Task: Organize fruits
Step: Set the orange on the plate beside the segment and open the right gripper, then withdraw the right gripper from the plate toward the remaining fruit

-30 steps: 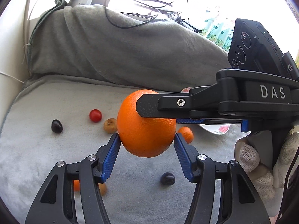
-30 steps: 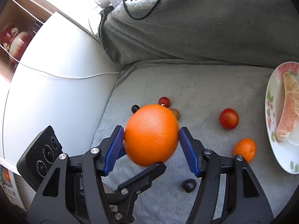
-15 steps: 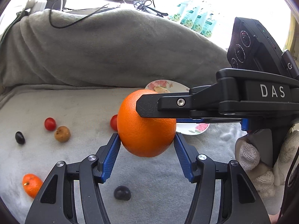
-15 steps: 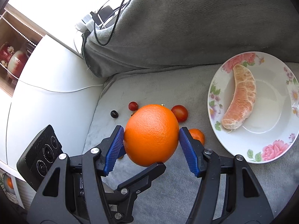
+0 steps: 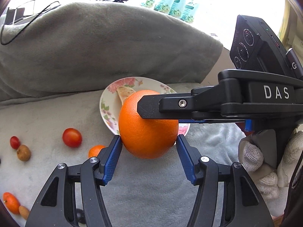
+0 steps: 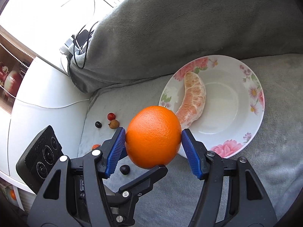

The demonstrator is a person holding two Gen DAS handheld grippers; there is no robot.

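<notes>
A large orange [image 5: 145,141] hangs above the grey blanket, held by both grippers at once. In the left wrist view my left gripper [image 5: 148,139] has its blue pads against the orange's two sides, and a black finger [image 5: 151,107] of the right gripper lies across its top. In the right wrist view my right gripper [image 6: 153,132] clamps the same orange [image 6: 153,140] from both sides, with a left finger [image 6: 149,174] under it. Just behind the orange sits a flowered plate [image 6: 251,128] holding a peeled citrus segment [image 6: 195,96].
Small fruits lie loose on the blanket to the left: a red tomato [image 5: 72,137], a mandarin [image 5: 95,150], a brown fruit [image 5: 23,152], a dark grape [image 6: 125,169]. A grey covered cushion [image 5: 113,47] rises behind. A gloved hand [image 5: 265,170] holds the right gripper.
Both grippers carried the orange sideways toward the plate, which has come from the frame's edge to right behind the orange. The loose fruits slid off to the left. The grips are unchanged.
</notes>
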